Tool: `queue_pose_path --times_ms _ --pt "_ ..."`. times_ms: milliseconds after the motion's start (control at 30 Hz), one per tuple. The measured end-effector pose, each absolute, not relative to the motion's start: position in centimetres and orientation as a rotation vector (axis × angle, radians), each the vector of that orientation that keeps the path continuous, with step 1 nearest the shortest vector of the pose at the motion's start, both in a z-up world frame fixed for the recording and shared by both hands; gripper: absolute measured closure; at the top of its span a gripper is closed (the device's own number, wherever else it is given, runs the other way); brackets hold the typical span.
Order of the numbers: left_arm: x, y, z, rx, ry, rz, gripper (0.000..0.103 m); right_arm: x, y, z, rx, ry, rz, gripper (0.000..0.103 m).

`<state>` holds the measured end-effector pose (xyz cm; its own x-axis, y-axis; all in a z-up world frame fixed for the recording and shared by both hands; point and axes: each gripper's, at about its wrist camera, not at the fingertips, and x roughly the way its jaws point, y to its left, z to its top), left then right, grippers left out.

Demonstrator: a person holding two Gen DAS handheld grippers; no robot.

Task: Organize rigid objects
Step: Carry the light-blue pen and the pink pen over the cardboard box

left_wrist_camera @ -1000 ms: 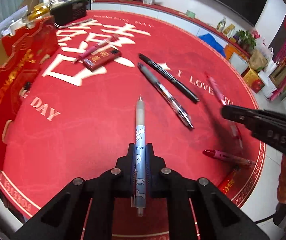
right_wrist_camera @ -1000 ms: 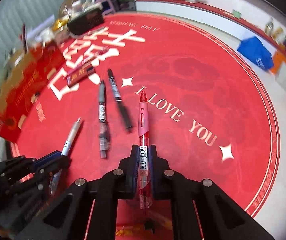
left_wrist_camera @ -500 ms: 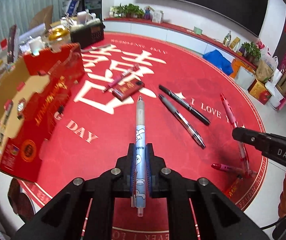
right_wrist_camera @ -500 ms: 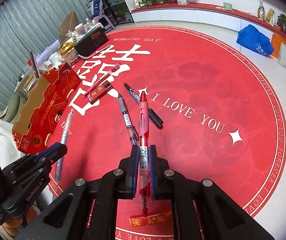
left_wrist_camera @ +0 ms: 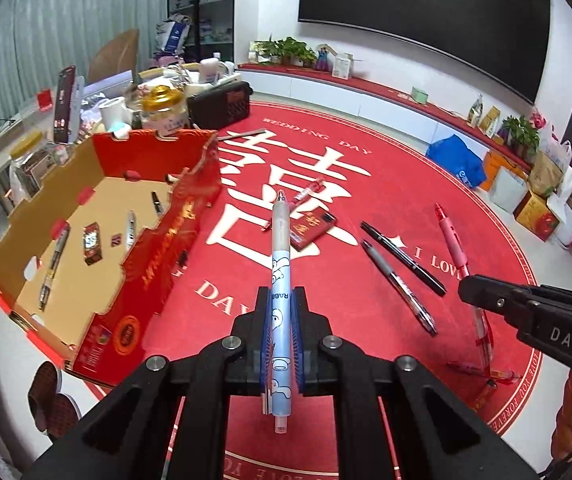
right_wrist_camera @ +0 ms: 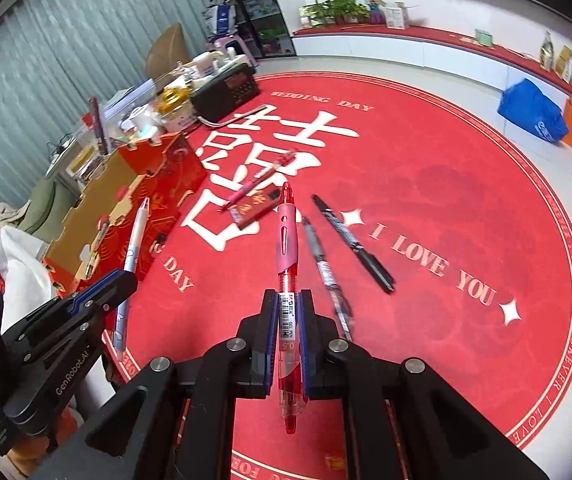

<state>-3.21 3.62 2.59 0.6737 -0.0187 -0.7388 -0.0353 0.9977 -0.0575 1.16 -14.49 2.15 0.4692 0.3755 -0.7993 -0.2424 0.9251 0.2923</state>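
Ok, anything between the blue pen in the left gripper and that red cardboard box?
Only the box's near wall lies between; the blue pen, clamped in the left gripper, appears held above its rim, and the box is open-topped.

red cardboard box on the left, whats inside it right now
Inside the red cardboard box: three pens lying flat and two small packets. The near wall hides part of the floor, so more may be there.
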Motion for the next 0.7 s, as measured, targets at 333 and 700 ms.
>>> queue_pose_path --times_ms 333,700 --pt "-3.2 7.0 3.8 -0.122 0.790 0.052 0.093 2.1 -10.3 3.4 0.109 1.015 0.440 0.092" --pt "-3.5 13.4 6.0 -0.169 0.698 0.184 0.093 3.3 -3.9 5.6 0.060 0.979 0.540 0.092"
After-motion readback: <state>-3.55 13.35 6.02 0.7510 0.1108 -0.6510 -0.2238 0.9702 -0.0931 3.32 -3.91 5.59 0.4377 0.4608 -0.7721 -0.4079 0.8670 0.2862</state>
